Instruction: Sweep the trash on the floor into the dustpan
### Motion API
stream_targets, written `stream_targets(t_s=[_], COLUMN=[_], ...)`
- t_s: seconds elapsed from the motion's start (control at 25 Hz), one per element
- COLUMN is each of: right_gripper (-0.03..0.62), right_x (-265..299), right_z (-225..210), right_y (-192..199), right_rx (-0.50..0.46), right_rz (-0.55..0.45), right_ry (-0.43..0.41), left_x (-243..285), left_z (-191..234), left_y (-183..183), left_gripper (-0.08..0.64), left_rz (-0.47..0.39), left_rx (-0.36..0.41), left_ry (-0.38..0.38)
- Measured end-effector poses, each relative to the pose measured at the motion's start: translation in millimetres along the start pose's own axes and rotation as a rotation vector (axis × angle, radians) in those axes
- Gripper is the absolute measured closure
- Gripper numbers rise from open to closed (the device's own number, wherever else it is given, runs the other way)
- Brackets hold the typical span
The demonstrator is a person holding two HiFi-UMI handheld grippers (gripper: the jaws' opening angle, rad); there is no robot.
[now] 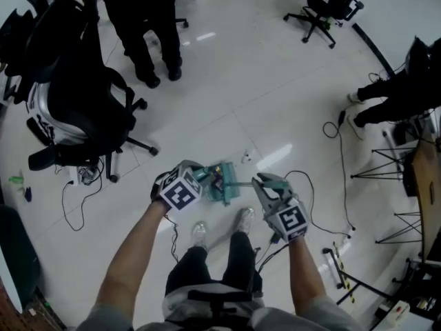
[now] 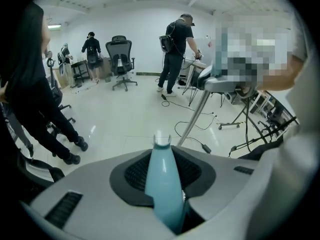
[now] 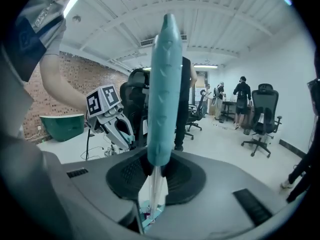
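Your left claw (image 1: 200, 179) clamps the teal dustpan handle (image 2: 162, 184); your right claw (image 1: 266, 185), the teal brush handle (image 3: 166, 94). Only the right gripper view shows trash (image 3: 145, 212) inside the dustpan (image 3: 153, 217).

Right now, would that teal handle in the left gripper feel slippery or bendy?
The teal handle looks glossy and smooth, so probably slippery, though the left gripper is clamped on it with textured pads. It shows a straight, tapered shape in that grip, so it seems stiff, likely hard plastic.
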State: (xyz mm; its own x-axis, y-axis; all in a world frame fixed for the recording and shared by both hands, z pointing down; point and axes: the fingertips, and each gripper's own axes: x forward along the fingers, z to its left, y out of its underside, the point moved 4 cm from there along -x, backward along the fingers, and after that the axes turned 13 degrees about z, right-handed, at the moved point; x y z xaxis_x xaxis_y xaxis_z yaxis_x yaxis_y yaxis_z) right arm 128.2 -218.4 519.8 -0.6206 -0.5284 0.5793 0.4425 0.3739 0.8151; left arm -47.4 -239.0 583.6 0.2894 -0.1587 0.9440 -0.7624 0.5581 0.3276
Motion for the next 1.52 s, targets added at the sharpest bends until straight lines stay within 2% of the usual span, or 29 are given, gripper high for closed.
stream_targets(t_s=[0.12,0.32,0.52,0.68,0.8,0.92,1.2,1.52], right_gripper=[0.528,0.529,0.529,0.529,0.531,0.531,0.531,0.531], right_x=[-13.6,-10.1,1.1,26.7,47.4,62.6,86.5,100.0], right_z=[-44.2,-118.6,-184.8,-218.9,-219.8,-206.3,-173.0,-143.9], right_y=[1.8,9.8,32.2,72.9,92.8,94.2,73.6,39.5], right_rx=[-0.004,-0.006,0.003,0.047,0.07,0.09,0.09,0.168], right_rz=[-0.029,-0.024,0.052,0.129,0.168,0.149,0.092,-0.006], right_ry=[0.032,0.035,0.12,0.168,0.146,0.104,-0.012,-0.138], left_x=[9.1,23.5,48.2,63.8,66.7,67.7,69.0,68.3], left_z=[1.1,14.3,24.0,29.5,35.7,38.9,43.8,46.7], left_y=[-30.6,-67.8,-104.5,-121.7,-128.7,-130.4,-133.8,-127.8], left_gripper=[0.462,0.462,0.46,0.459,0.46,0.46,0.462,0.461], left_rz=[0.003,0.045,0.087,0.093,0.087,0.089,0.083,0.073], left_rx=[-0.019,-0.06,-0.046,-0.031,-0.032,-0.033,-0.04,-0.041], left_ry=[0.004,-0.05,-0.07,-0.072,-0.083,-0.074,-0.076,-0.064])
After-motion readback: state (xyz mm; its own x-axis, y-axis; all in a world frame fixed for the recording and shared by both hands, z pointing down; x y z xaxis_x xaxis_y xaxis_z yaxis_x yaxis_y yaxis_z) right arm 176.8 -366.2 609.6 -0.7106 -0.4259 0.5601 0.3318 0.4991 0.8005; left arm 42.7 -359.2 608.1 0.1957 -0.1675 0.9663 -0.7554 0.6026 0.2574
